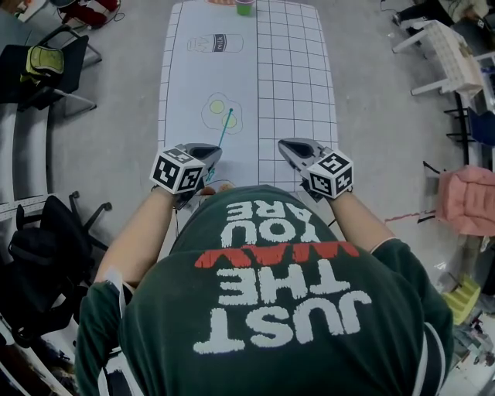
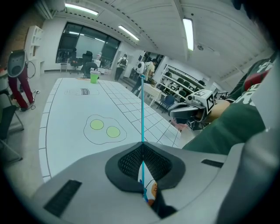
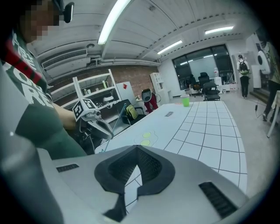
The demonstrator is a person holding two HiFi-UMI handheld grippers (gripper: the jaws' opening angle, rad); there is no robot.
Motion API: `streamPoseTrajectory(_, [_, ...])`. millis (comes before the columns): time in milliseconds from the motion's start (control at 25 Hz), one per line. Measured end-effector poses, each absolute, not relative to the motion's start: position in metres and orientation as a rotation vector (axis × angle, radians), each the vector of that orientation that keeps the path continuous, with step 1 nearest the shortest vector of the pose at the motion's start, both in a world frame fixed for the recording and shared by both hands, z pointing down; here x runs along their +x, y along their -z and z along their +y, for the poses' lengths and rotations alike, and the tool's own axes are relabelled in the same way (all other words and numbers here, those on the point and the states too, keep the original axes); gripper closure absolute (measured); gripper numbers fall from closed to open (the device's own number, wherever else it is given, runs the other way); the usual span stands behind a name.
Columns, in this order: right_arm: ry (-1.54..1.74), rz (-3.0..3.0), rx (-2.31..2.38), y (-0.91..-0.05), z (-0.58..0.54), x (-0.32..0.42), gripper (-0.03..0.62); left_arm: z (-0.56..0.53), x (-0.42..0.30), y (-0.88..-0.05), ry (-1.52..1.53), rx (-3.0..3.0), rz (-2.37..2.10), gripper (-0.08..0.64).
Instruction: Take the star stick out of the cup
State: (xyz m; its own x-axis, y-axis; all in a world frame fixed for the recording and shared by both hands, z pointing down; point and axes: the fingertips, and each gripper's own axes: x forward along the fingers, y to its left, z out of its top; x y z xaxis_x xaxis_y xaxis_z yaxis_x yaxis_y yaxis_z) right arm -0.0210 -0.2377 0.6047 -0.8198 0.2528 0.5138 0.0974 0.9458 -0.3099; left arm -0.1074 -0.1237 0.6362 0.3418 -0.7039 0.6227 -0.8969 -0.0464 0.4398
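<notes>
A long white surface (image 1: 209, 77) with a grid on one half fills a big room with chairs. A green cup (image 1: 245, 7) sits far beyond the egg drawing (image 1: 222, 113). The left tool (image 1: 209, 152), near the egg drawing, is clamped on the thin blue star stick (image 1: 225, 129). The right tool (image 1: 291, 147) is closed and empty. Only the left gripper view shows a white and orange thing (image 2: 151, 190) under that tool

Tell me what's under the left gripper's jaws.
The left gripper is shut on a thin teal stick that passes down between its jaws. Below, only a sliver of something white with orange print shows; the gripper's body covers the rest.
</notes>
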Motion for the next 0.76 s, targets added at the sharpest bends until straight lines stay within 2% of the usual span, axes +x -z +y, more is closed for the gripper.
streamPoseTrajectory(760, [-0.333, -2.536, -0.251, -0.6023, -0.2402, -0.0217, 0.561, -0.1297, -0.1077, -0.6361, -0.325, 1.812, -1.418, 0.549])
